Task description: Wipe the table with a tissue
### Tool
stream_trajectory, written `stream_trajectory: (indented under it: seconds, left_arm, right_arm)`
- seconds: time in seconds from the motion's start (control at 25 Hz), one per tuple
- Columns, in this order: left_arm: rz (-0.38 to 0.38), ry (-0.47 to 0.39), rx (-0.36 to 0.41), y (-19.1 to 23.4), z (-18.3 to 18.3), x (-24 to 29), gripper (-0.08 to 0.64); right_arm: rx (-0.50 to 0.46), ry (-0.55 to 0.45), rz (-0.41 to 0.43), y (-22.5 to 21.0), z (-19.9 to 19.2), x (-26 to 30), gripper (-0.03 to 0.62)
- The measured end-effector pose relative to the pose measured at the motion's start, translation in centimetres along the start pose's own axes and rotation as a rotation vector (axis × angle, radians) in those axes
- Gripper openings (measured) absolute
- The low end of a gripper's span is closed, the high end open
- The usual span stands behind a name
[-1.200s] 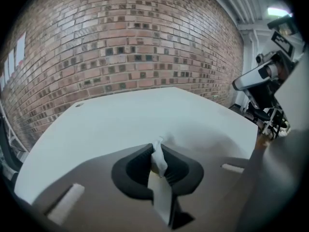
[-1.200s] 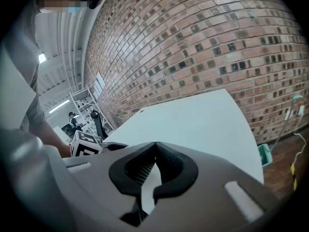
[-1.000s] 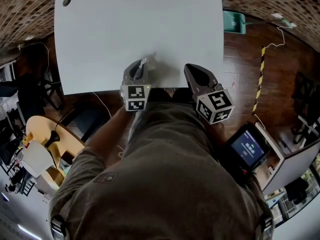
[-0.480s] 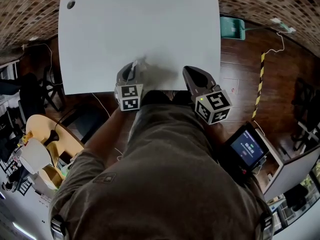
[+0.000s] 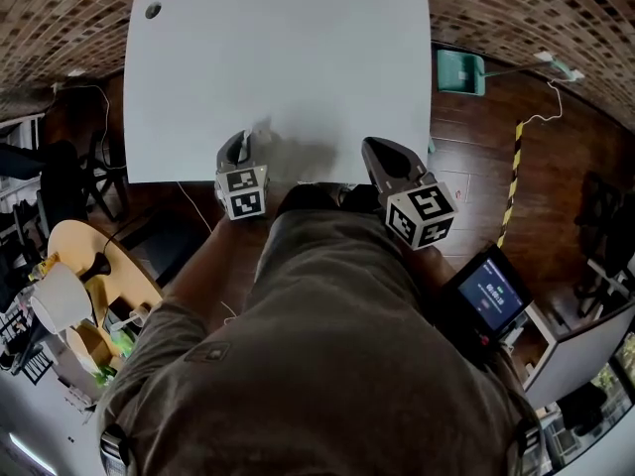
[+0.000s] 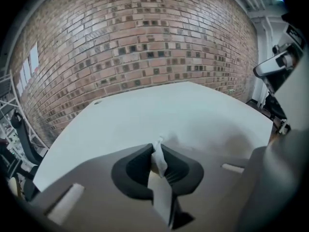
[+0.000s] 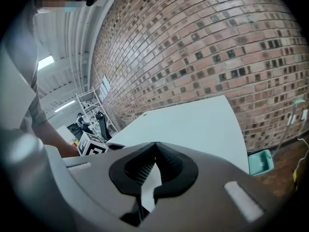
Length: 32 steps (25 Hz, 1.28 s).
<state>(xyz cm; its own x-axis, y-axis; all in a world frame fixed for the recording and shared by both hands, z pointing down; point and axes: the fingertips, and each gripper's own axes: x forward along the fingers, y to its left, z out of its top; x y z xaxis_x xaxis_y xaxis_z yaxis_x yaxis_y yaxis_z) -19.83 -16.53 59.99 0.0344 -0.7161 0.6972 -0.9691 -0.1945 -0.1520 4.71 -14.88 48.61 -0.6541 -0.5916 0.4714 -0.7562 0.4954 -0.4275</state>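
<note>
The white table (image 5: 288,58) fills the upper part of the head view. My left gripper (image 5: 245,139) is at its near edge, left of centre, shut on a white tissue (image 5: 262,130) that lies against the tabletop. In the left gripper view the tissue (image 6: 159,162) is pinched between the dark pads of the left gripper (image 6: 157,146), with a small tuft sticking out past the tips, and the table (image 6: 193,115) lies ahead. My right gripper (image 5: 377,149) hovers at the near edge to the right, shut and holding nothing. The right gripper (image 7: 155,146) has its jaws closed together, with the table (image 7: 193,124) beyond.
A cable hole (image 5: 152,11) is at the table's far left corner. A green bin (image 5: 458,70) and a yellow-black striped strip (image 5: 514,172) are on the wood floor to the right. A device with a lit screen (image 5: 489,296) is near right. A round wooden table (image 5: 94,266) stands near left.
My left gripper has slid to the left along the table's near edge, dragging the tissue with it. The right gripper has stayed roughly where it was.
</note>
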Motion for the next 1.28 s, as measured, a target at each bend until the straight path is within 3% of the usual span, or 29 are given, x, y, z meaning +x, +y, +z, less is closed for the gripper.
stream_trajectory:
  seconds: [0.32, 0.72, 1.04, 1.28]
  left_arm:
    - [-0.039, -0.088, -0.088, -3.3, 2.8, -3.6, 0.028]
    - [-0.045, -0.24, -0.299, -3.6, 5.9, -10.7, 0.028]
    - [-0.126, -0.327, -0.353, -5.2, 6.0, -14.9, 0.028]
    - [-0.168, -0.378, -0.406, -4.0, 3.1, -19.4, 0.028]
  right_arm:
    - [0.002, -0.028, 0.063, 0.4, 0.2, -0.8, 0.012]
    - [-0.028, -0.05, 0.152, 2.7, 0.4, -0.2, 0.012]
    - [-0.037, -0.083, 0.129, 6.0, -1.1, -2.7, 0.012]
    - [-0.059, -0.104, 0.087, 10.8, -3.8, -4.8, 0.012]
